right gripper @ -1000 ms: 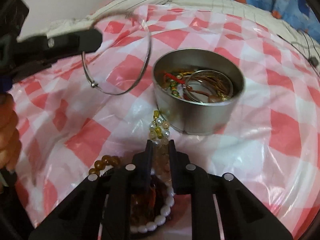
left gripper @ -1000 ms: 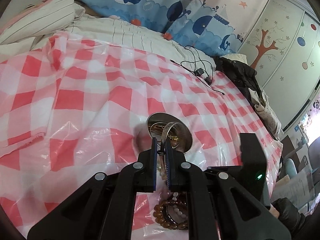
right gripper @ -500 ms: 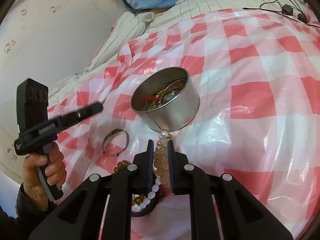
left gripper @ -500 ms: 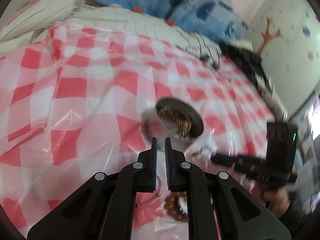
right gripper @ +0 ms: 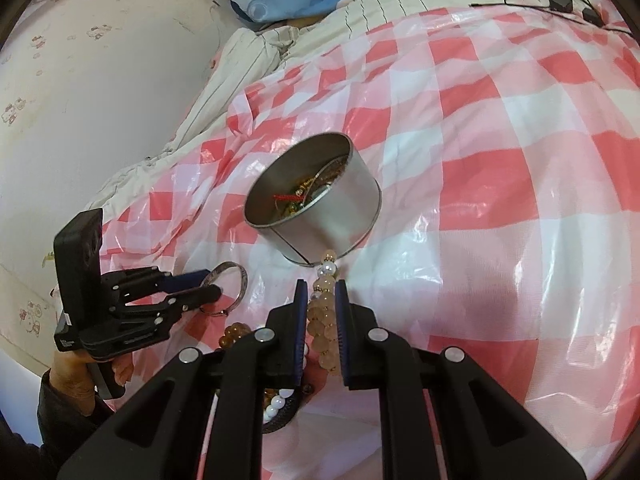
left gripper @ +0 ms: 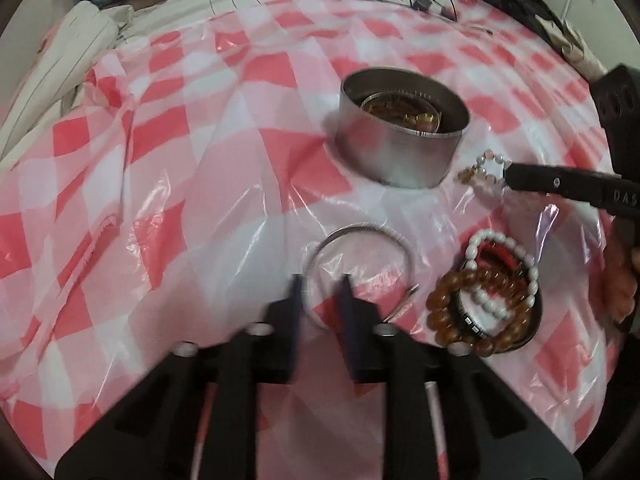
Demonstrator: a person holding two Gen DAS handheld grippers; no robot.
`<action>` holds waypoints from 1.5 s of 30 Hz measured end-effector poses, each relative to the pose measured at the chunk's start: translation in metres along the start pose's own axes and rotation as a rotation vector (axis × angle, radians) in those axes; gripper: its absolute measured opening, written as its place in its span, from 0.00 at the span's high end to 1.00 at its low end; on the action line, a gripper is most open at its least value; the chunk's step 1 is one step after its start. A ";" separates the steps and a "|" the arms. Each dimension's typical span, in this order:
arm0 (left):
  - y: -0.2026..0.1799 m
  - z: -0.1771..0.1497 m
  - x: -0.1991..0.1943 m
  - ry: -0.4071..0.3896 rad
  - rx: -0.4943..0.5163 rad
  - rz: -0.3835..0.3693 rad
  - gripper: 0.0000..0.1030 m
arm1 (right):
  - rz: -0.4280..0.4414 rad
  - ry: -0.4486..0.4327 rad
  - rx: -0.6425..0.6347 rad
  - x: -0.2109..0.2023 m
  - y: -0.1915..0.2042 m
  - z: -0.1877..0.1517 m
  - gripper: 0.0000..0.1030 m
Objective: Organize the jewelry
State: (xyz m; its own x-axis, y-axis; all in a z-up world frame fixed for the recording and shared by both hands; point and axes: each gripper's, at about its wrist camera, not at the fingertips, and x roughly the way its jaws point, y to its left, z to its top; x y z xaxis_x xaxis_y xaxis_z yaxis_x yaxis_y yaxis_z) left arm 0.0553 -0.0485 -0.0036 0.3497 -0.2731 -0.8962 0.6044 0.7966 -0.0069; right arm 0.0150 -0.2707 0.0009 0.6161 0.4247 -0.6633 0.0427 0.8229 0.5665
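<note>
The right gripper (right gripper: 321, 286) clamps a pale bead bracelet (right gripper: 323, 320) beside the steel tin (left gripper: 401, 128); "DAS" shows on its side. The left gripper (left gripper: 319, 286), fingers apart, straddles the silver bangle (left gripper: 360, 256) near a bracelet pile (left gripper: 486, 296).

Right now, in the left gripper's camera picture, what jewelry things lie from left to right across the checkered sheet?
Silver bangle → round metal tin → pearl bracelet held by the right gripper → pile of beaded bracelets.
</note>
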 end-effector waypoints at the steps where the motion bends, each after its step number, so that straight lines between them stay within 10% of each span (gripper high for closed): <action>1: -0.002 0.000 -0.001 -0.005 0.007 -0.006 0.98 | 0.001 0.002 0.000 0.000 0.000 -0.001 0.86; 21: 0.012 0.025 -0.037 -0.229 -0.164 -0.188 0.98 | 0.117 -0.143 0.003 -0.031 0.014 0.018 0.86; 39: -0.018 0.106 -0.002 -0.225 -0.125 -0.138 0.96 | 0.042 -0.137 -0.139 -0.004 0.043 0.080 0.85; 45: -0.013 0.089 -0.002 -0.191 -0.135 -0.067 0.90 | -0.054 -0.099 -0.077 0.007 0.015 0.069 0.67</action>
State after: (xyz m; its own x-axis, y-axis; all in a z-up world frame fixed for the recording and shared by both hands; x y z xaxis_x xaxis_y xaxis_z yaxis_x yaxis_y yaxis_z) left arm 0.1103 -0.1062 0.0378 0.4490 -0.4144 -0.7917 0.5340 0.8348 -0.1341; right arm 0.0744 -0.2817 0.0383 0.6890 0.3426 -0.6387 0.0197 0.8721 0.4890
